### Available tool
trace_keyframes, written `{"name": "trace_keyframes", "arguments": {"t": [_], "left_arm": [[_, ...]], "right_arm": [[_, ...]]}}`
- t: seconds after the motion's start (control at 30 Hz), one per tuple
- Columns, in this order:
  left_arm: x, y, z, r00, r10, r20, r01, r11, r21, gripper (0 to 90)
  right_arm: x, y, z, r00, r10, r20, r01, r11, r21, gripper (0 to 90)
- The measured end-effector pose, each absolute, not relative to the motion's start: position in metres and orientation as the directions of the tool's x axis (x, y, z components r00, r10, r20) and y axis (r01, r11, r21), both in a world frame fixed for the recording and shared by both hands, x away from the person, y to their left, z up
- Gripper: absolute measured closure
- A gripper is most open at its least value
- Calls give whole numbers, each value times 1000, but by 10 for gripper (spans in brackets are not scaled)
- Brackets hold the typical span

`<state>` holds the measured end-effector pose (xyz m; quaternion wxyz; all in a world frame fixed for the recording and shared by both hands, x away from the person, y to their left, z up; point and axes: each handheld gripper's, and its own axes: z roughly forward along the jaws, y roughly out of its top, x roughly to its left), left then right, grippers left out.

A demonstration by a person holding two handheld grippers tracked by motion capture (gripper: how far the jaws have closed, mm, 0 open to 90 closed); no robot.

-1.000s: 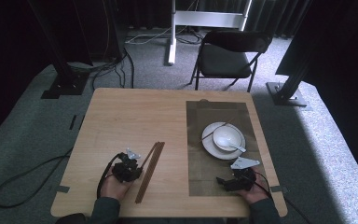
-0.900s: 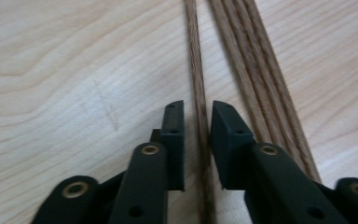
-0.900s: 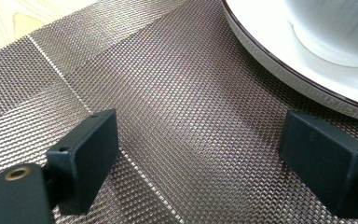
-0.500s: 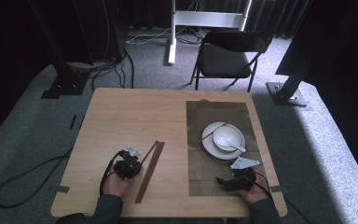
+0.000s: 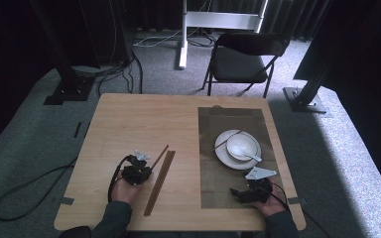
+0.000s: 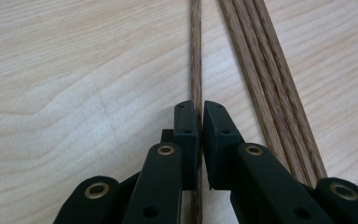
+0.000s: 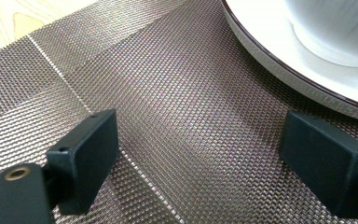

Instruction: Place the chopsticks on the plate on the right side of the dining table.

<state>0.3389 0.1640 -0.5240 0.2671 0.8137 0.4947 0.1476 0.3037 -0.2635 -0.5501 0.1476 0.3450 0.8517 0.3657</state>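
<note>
- We see the left gripper [image 6: 199, 116] clenched on a single chopstick [image 6: 196, 56], just beside the other chopsticks [image 6: 261, 70] on the wooden table [image 5: 129, 124]
- We see the right gripper [image 7: 200, 158] spread wide over the woven placemat [image 7: 168, 93], near the white plate [image 7: 270, 51] and bowl [image 7: 335, 28]

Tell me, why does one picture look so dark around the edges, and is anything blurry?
High view: light falls on the table while the surroundings are dark, with a bright patch on the carpet at right. Right gripper view: the bowl is soft and washed out, the placemat weave sharp with sheen. Left gripper view: evenly lit, crisp wood grain.
</note>
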Motion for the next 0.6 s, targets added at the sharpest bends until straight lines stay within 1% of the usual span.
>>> {"name": "trace_keyframes", "arguments": {"t": [0.23,0.6], "left_arm": [[348,164,-525,465,884,-42,724,-353,592,849],[363,159,-526,479,877,-42,713,-361,602,849]], "right_arm": [[304,-263,-550,-718,696,1,479,494,725,113],[304,-263,-550,-718,696,1,480,494,725,113]]}}
